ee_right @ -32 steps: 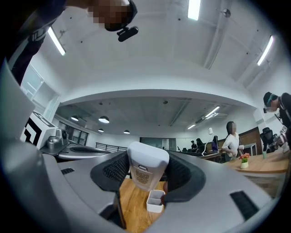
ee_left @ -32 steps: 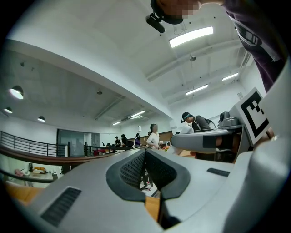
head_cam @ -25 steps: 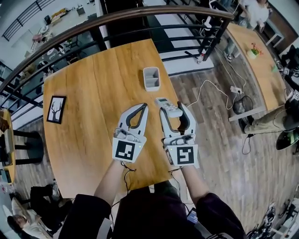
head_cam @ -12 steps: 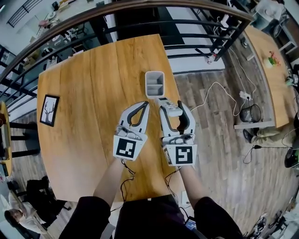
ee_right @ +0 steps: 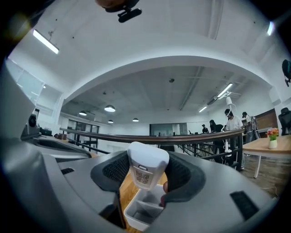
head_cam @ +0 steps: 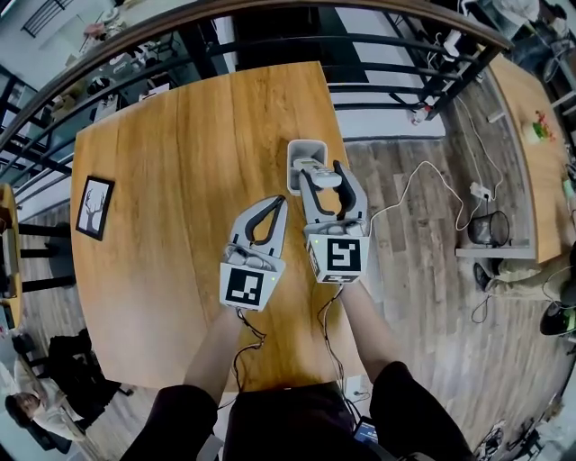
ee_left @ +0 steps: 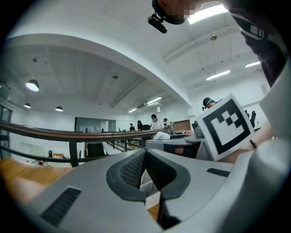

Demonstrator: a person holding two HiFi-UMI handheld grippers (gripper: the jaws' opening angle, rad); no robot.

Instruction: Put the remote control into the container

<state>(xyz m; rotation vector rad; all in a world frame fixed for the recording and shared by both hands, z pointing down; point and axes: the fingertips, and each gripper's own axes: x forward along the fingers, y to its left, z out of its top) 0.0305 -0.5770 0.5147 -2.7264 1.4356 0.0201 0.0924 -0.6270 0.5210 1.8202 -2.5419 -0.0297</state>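
Observation:
My right gripper (head_cam: pixel 321 175) is shut on the white remote control (head_cam: pixel 320 174) and holds it just above the grey divided container (head_cam: pixel 294 154) near the table's far right edge. In the right gripper view the remote control (ee_right: pixel 146 169) stands upright between the jaws, with the container (ee_right: pixel 142 210) and its compartments directly below. My left gripper (head_cam: pixel 268 209) rests lower left of the right one over the wooden table (head_cam: pixel 162 180), its jaws closed with nothing in them; the left gripper (ee_left: pixel 145 168) looks the same in its own view.
A small framed picture of a tree (head_cam: pixel 93 206) lies near the table's left edge. A black railing (head_cam: pixel 270 18) runs behind the table. Cables and a power strip (head_cam: pixel 481 191) lie on the floor to the right.
My right gripper has moved forward with the remote control, from beside the left gripper to over the container. The left gripper has stayed in place.

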